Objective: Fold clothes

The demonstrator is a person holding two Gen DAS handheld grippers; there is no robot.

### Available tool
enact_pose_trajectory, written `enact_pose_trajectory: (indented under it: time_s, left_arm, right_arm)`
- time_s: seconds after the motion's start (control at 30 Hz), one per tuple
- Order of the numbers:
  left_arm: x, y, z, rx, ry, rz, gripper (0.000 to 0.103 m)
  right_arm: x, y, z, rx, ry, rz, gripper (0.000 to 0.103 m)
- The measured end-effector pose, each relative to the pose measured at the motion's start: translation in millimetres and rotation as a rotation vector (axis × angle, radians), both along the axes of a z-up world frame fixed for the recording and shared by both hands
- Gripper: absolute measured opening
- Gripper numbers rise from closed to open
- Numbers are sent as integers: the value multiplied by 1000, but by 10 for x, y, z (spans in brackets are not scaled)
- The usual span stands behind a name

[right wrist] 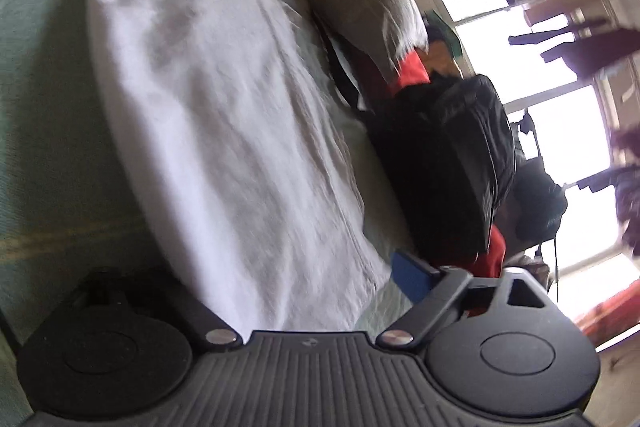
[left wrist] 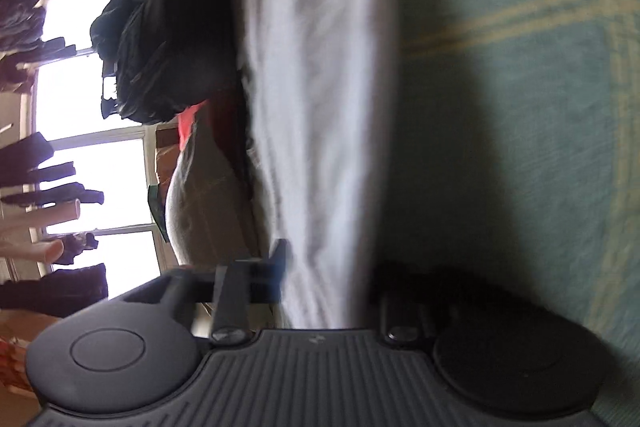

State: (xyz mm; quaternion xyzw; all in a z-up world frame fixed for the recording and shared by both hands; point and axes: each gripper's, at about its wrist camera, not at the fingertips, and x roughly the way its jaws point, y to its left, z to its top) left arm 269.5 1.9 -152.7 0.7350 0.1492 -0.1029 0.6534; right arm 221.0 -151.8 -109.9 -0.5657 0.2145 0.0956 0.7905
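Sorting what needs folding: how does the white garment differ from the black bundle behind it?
The white garment is pale and lies spread flat on the green cover; the black bundle is dark and heaped up. The white garment is nearer the camera, the black bundle nearer the window. Both look like soft fabric.

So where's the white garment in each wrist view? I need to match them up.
Left wrist: the white garment runs as a vertical band through the middle, top edge down to the gripper body.
Right wrist: it fills the centre-left, slanting from the top left down towards the gripper body.
Shared landmark: the black bag by the bright window.
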Motion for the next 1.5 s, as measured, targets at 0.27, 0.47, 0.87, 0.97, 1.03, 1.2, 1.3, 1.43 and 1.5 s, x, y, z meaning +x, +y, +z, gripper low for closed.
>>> enact_pose_trajectory:
  time_s: [0.27,0.47,0.87,0.97,1.03,1.2,1.3,1.43,1.5]
  left_arm:
    - [54,30,39,-61,31,28,1]
    - [20,51,215,-80,32,40,1]
    - [-411,125,562,-115,-16,29,1]
    - [-620,116,616,-115,-14,20,1]
    - [-800,104,631,-98,-16,6,1]
    - [-1224,82,648,-93,-14,-6,1]
    - [-1472,64,661,-91,-13,-14,1]
    - [-1735,13,684,-90,-9,-28,1]
    - [-1858,-13,683,-84,-5,-37,1]
  right_arm:
    - [14,52,-161,-4,81,51,14]
    - [7,10,34,35,109,36,7]
    - [-384,-35,455,110,109,14,4]
    - [-579,-27,497,116,121,16,4]
    - [-726,-21,529,121,125,15,4]
    - [-1104,-19,583,129,133,21,4]
    - [-1355,-7,579,117,139,32,4]
    - [-1640,-14,582,117,143,31,4]
    - [-1759,-14,590,117,145,29,4]
